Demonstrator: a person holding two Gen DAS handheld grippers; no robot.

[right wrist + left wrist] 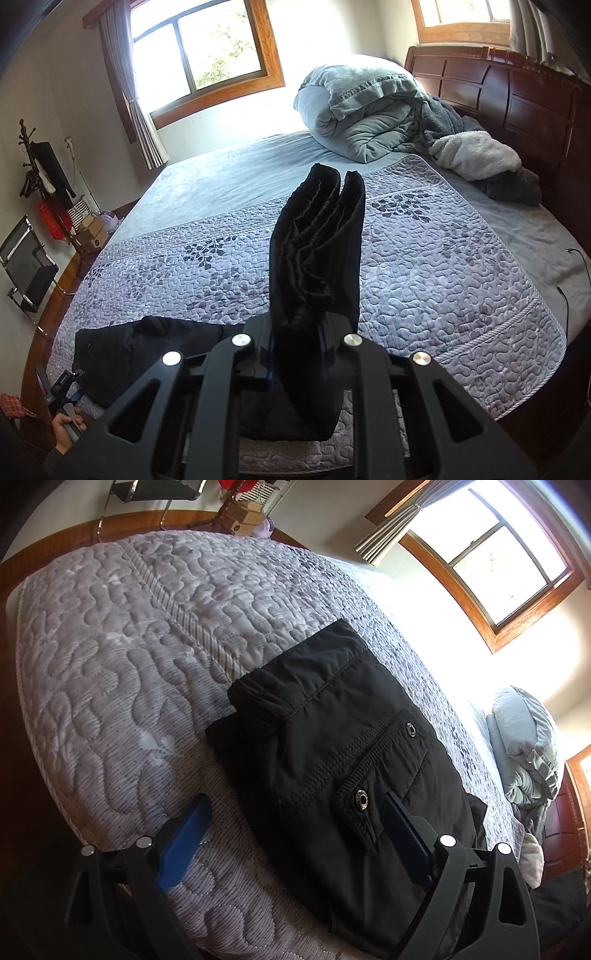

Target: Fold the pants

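Observation:
The black pants [332, 746] lie partly folded on the quilted bed cover, with snap buttons and a pocket flap facing up. My left gripper [295, 812] is open, its blue pads spread wide over the near end of the pants, one pad over the quilt, the other over the fabric. My right gripper [297, 354] is shut on a bunched fold of the pants [317, 243], which stands up between its jaws. The rest of the pants [147, 350] lies flat at lower left of that view.
The grey quilt [443, 266] covers the bed. A folded duvet [362, 107] and fleece clothes [480, 155] lie by the wooden headboard [517, 92]. A chair [26, 266] and a coat stand [44, 177] stand at the left wall. A cable [569, 291] lies at the right.

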